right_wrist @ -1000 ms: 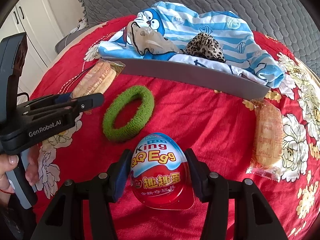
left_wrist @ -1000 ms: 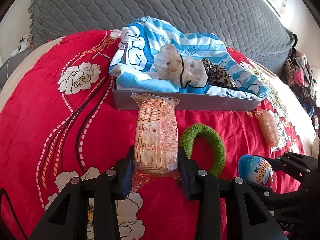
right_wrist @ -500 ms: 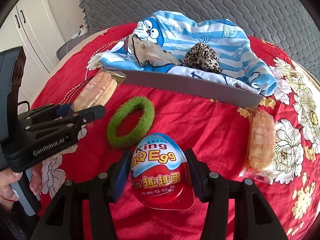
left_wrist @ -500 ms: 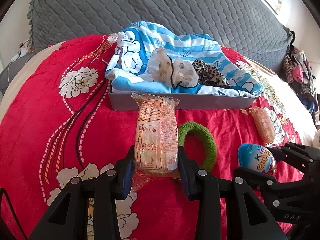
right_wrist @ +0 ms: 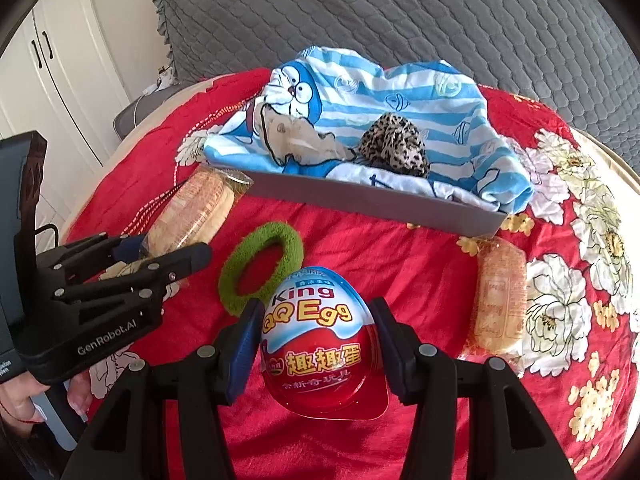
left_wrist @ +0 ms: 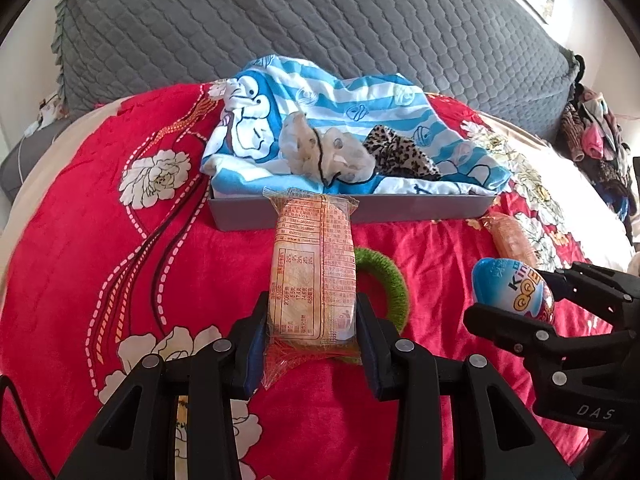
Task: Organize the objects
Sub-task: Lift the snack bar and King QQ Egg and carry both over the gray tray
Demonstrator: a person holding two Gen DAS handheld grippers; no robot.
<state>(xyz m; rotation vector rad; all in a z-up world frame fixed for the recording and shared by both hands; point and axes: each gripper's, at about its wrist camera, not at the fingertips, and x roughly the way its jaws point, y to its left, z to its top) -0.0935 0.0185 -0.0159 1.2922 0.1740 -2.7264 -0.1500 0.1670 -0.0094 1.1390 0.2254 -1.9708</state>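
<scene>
My left gripper is shut on a wrapped cracker pack, held lengthwise above the red bedspread; the same gripper and pack show at the left of the right wrist view. My right gripper is shut on a red, white and blue toy egg, which also shows at the right of the left wrist view as the egg. A green fuzzy ring lies on the spread between them. A second cracker pack lies at the right.
A grey tray holds a blue striped cartoon cloth, a leopard-print scrunchie and a pale crumpled piece. A grey quilted headboard stands behind. White cupboard doors are at the left; a hand holds the left gripper.
Both grippers have lifted a little with their objects, so the tray and ring sit lower and farther in view. Grips are unchanged.
</scene>
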